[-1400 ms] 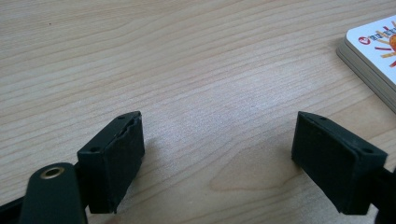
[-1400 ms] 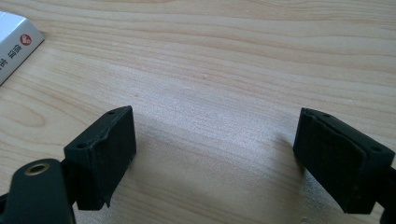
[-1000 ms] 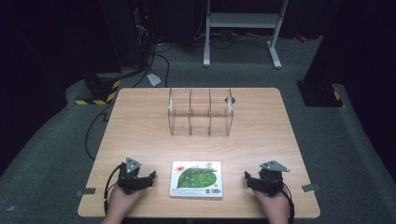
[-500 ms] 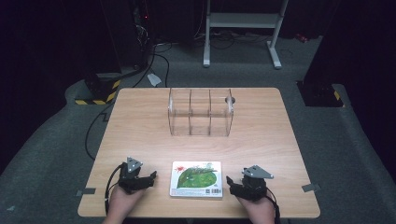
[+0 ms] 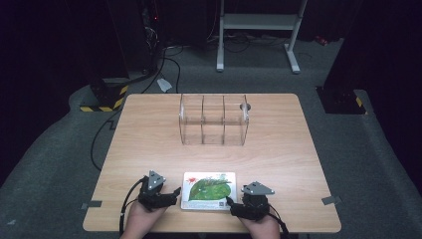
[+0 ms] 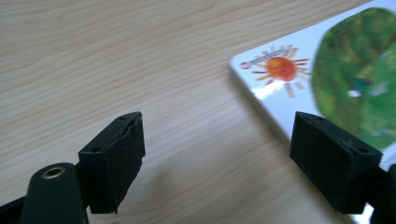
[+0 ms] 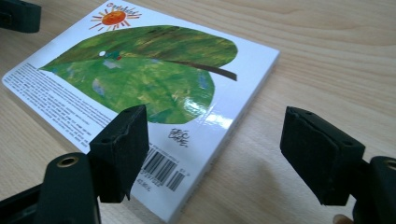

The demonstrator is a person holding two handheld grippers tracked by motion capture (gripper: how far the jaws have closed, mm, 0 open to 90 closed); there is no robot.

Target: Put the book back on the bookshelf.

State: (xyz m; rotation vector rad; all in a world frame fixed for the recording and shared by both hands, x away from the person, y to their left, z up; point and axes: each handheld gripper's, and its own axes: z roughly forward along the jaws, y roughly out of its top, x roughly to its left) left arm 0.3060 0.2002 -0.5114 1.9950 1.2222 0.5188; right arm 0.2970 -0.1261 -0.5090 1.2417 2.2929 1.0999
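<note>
In the high view, a book (image 5: pixel 208 190) was seen lying flat near the front edge of the table (image 5: pixel 149 134), back cover up, with a clear rack (image 5: pixel 214 119) of upright dividers standing well apart from it toward the far side, presumably the place meant for the book. The left gripper (image 5: pixel 171 194) was held just beside the book's left edge and the right gripper (image 5: pixel 232 204) at its near right corner, so the book was flanked from both sides, a stance judged fit for a two-handed lift of a thin thing lying flush on wood. In the left gripper view, the jaws were seen spread wide and empty, low over the bare table, with one jaw overlapping the white edge of the book (image 6: pixel 327 70) near its printed sun; the other jaw stood over bare wood, so nothing was grasped. In the right gripper view, the jaws were likewise seen wide apart and holding nothing, the book (image 7: pixel 154 79) lying ahead with its barcode corner between them; one jaw stood over the cover and the other over the table beside the spine edge, an approach judged to be aimed at pinching that corner, where the book's thickness could be caught. Whether either jaw touched the cover could not be told
</note>
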